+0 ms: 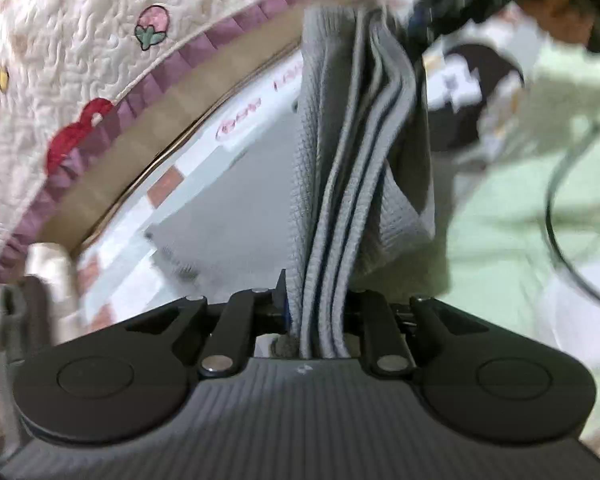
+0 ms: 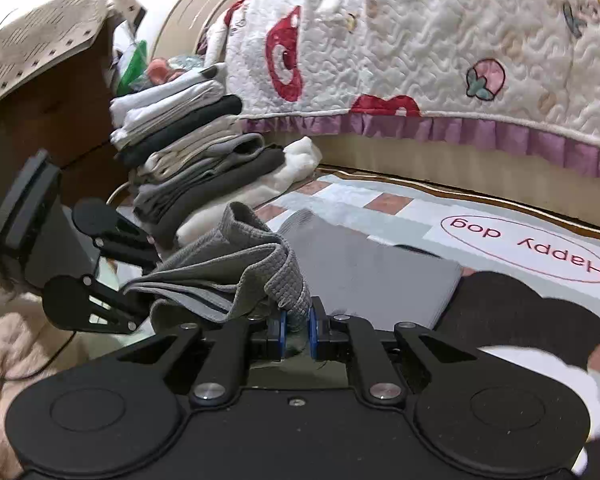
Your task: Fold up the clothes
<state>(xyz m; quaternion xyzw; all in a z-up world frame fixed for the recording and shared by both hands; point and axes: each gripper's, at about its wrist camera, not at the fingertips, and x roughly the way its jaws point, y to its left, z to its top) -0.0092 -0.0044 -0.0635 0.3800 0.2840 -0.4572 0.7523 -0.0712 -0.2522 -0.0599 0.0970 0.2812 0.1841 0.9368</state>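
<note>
Cloth [image 1: 352,168], grey and folded into layers, hangs stretched between both tools above the mat [image 2: 380,204]: the left hand-held gripper [image 1: 324,304] is clamped on one end, the right hand-held gripper [image 2: 296,320] pinches the other. A pile of folded clothes [image 2: 188,152] sits beside the bed [image 2: 420,60].

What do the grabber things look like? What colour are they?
Both grippers are black. The right gripper has blue pads on its fingertips, jointed bars with silver pins and two round discs on a wide body. The left gripper looks the same, with a ribbed grey body. A thin black cable runs nearby.
</note>
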